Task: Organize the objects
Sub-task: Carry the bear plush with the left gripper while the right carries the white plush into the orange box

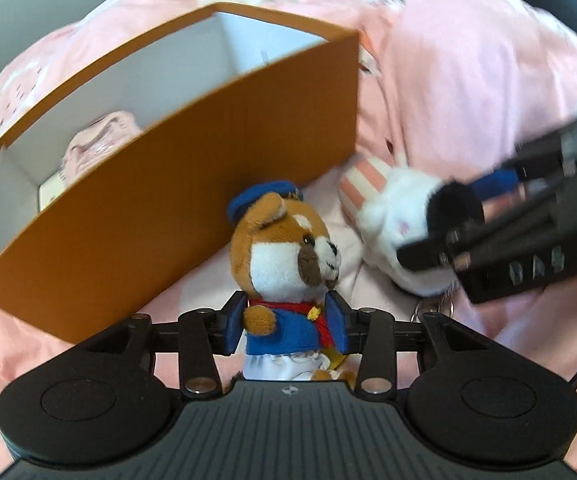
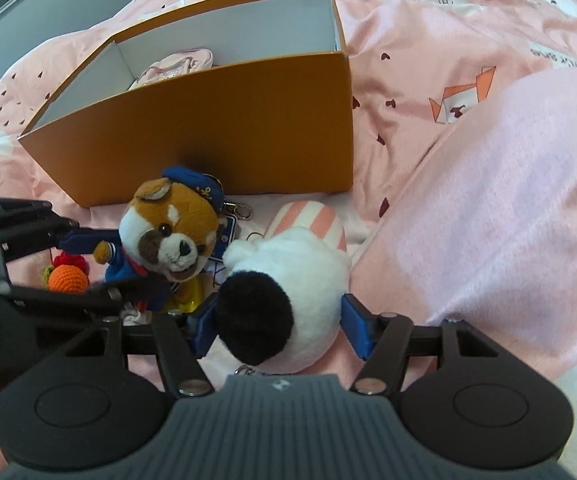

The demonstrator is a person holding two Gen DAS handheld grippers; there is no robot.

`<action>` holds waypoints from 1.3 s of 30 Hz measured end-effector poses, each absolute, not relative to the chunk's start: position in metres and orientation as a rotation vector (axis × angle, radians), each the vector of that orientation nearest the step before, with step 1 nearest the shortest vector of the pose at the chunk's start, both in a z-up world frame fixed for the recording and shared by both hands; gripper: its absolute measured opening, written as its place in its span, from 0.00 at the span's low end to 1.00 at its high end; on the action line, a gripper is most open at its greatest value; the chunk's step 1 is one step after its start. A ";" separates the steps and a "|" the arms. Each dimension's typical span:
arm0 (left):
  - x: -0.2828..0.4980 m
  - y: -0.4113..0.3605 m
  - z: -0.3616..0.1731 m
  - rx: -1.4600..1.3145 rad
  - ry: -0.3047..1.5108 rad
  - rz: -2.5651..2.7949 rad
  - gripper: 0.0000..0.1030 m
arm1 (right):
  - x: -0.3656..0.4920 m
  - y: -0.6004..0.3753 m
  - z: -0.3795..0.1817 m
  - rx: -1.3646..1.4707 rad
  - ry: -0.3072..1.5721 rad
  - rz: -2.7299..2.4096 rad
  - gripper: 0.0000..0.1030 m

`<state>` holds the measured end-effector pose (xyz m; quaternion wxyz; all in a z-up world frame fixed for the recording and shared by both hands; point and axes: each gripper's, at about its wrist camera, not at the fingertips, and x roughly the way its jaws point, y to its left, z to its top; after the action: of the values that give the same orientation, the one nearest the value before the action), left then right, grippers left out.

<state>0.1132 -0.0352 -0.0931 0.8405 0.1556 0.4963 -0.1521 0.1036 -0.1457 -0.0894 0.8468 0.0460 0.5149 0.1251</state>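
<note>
A brown-and-white plush dog in a blue sailor suit and cap (image 1: 284, 256) (image 2: 168, 236) stands in front of an open orange box (image 1: 192, 200) (image 2: 224, 128). My left gripper (image 1: 286, 326) (image 2: 104, 268) is shut on the dog's body. A white plush with a black pompom and a pink-striped part (image 2: 288, 280) (image 1: 400, 220) lies to the dog's right. My right gripper (image 2: 278, 330) (image 1: 440, 248) has its blue pads on both sides of this plush and is shut on it. A pink plush item (image 2: 180, 66) (image 1: 96, 146) lies inside the box.
Everything rests on a pink patterned bedspread (image 2: 428, 60). A fuzzy pink blanket (image 2: 508, 200) is bunched up at the right. A small crocheted orange and red toy (image 2: 68, 276) lies left of the dog. A metal keyring clip (image 2: 244, 212) lies by the box wall.
</note>
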 end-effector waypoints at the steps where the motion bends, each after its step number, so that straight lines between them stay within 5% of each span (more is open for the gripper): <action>1: 0.114 -0.034 -0.095 0.315 1.046 -0.321 0.45 | 0.105 -0.148 -0.091 0.112 1.087 0.265 0.63; 11: 0.108 0.004 -0.065 -0.031 1.017 -0.338 0.38 | 0.101 -0.168 -0.074 0.251 1.048 0.287 0.55; 28: 0.175 0.053 0.051 -0.352 0.835 -0.357 0.38 | 0.157 -0.178 0.063 0.319 0.794 0.490 0.56; 39: 0.306 0.073 -0.026 -0.488 1.026 -0.216 0.38 | 0.286 -0.166 0.014 0.293 0.931 0.493 0.56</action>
<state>0.3064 0.0733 -0.0260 0.8374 -0.2308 0.4848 -0.1023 0.2861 -0.1662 0.0137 0.8541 0.1394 0.4428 0.2343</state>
